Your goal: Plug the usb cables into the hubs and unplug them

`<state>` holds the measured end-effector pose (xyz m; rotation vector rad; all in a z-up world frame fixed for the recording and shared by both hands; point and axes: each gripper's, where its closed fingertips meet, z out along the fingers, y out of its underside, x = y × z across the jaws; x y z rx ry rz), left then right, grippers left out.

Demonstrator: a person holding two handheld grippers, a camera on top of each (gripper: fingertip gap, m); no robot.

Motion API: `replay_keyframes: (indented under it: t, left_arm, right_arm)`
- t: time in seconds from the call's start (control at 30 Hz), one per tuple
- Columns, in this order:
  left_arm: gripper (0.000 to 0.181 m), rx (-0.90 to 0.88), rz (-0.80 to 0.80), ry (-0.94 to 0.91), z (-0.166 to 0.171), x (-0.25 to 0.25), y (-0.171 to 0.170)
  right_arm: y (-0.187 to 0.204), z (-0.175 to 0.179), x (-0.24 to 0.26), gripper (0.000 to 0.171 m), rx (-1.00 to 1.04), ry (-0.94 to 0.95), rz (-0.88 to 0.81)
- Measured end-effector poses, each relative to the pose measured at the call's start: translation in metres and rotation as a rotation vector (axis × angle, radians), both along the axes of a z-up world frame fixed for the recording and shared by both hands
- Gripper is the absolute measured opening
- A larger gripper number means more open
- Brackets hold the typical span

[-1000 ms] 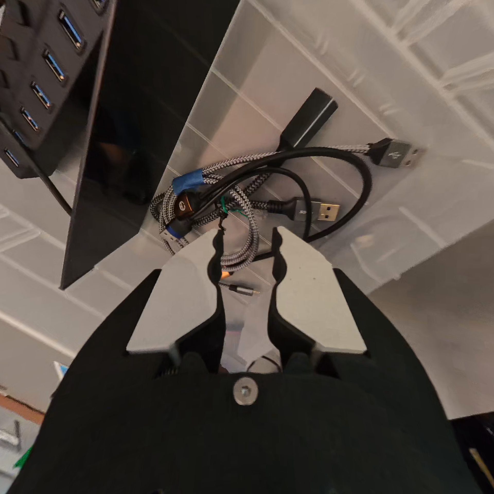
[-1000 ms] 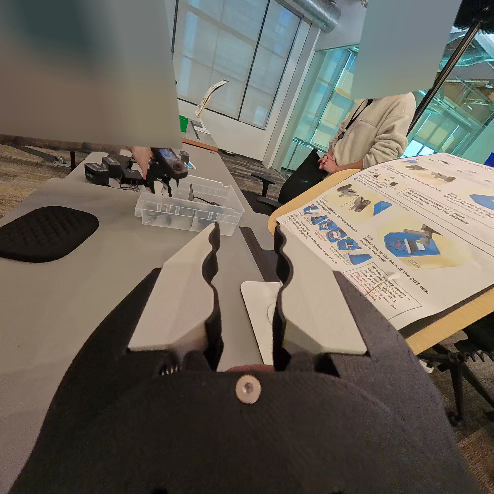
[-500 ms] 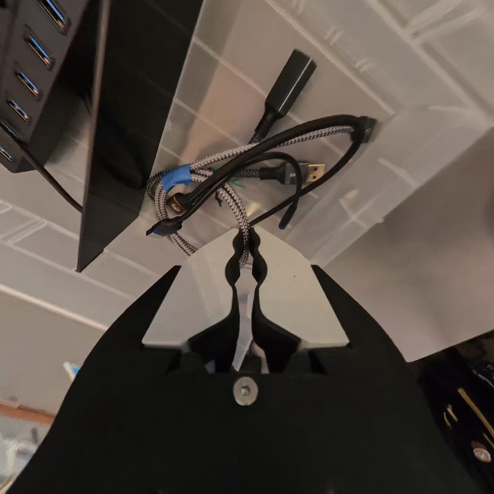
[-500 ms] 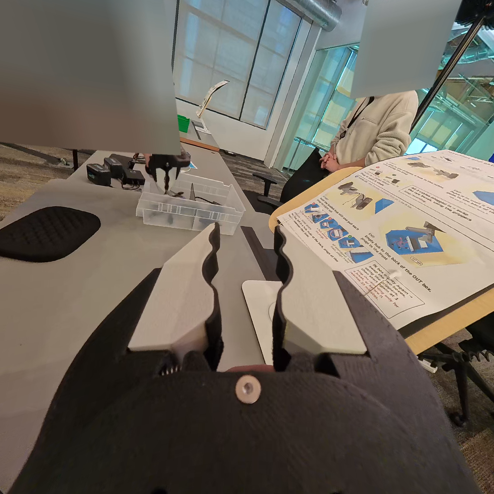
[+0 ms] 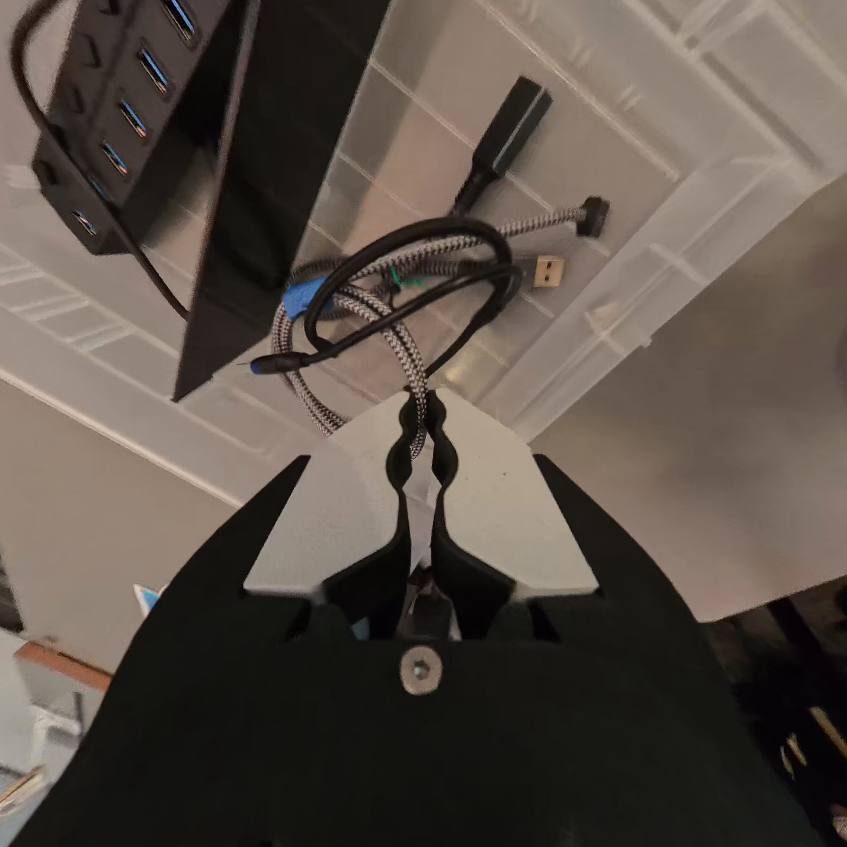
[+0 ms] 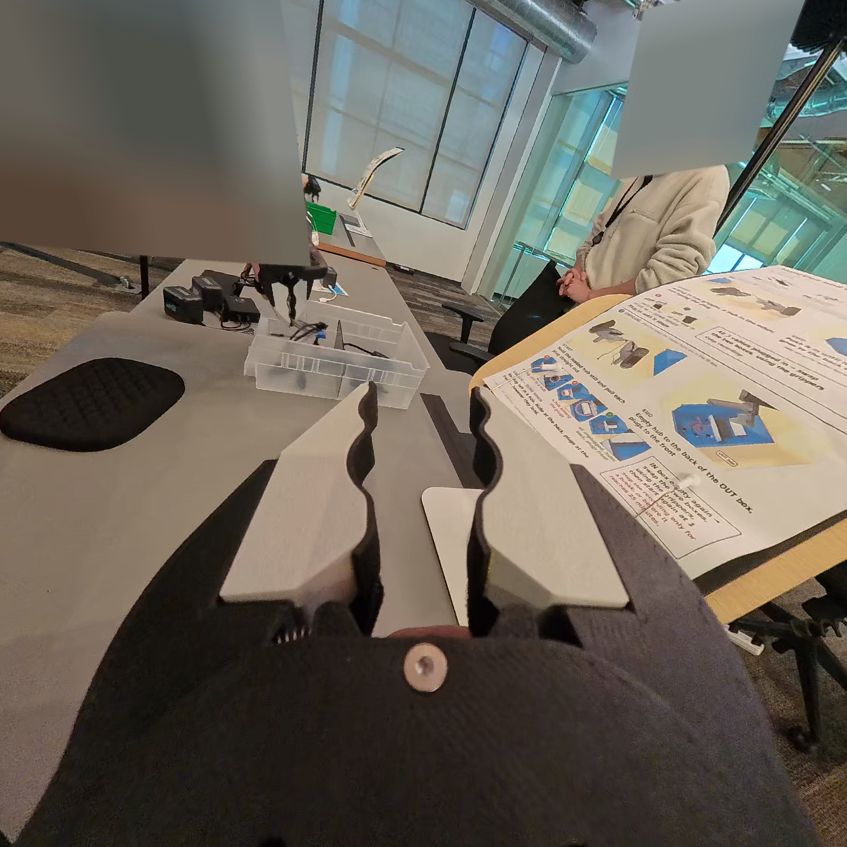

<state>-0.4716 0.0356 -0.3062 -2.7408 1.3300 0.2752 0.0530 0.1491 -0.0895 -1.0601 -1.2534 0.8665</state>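
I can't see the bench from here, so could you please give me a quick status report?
Left gripper shut on braided cable, over clear bin. Right gripper open, empty, away from bin. Black cable looped through the braided one; hub ports unplugged.

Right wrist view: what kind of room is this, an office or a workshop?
Most likely an open-plan office or lab set up for recording tasks. Tall glass walls and carpet surround long grey tables; an illustrated instruction sheet lies on a side table, and a clear plastic bin holds cables.
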Motion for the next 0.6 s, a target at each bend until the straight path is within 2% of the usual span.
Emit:
replay_keyframes:
  t: [0.17,0.33,0.37,0.43,0.6]
  left_arm:
    - [0.003,-0.099,-0.09,0.165,-0.021,-0.013,-0.009]
    - [0.005,-0.11,-0.075,0.127,-0.047,-0.009,-0.004]
    - [0.011,-0.089,-0.075,0.113,-0.048,-0.008,-0.002]
    - [0.03,-0.043,-0.067,0.099,-0.043,-0.006,0.004]
    - [0.029,0.165,-0.127,0.004,-0.014,0.013,0.033]
  right_arm:
    - [-0.001,0.001,0.0,0.038,0.002,0.001,0.004]
    - [-0.002,0.003,0.003,0.038,0.006,0.006,0.003]
    - [-0.002,0.003,0.004,0.038,0.007,0.009,0.002]
    - [-0.002,0.003,0.005,0.039,0.004,0.013,0.001]
    - [-0.001,0.002,0.005,0.038,0.001,0.013,0.0]
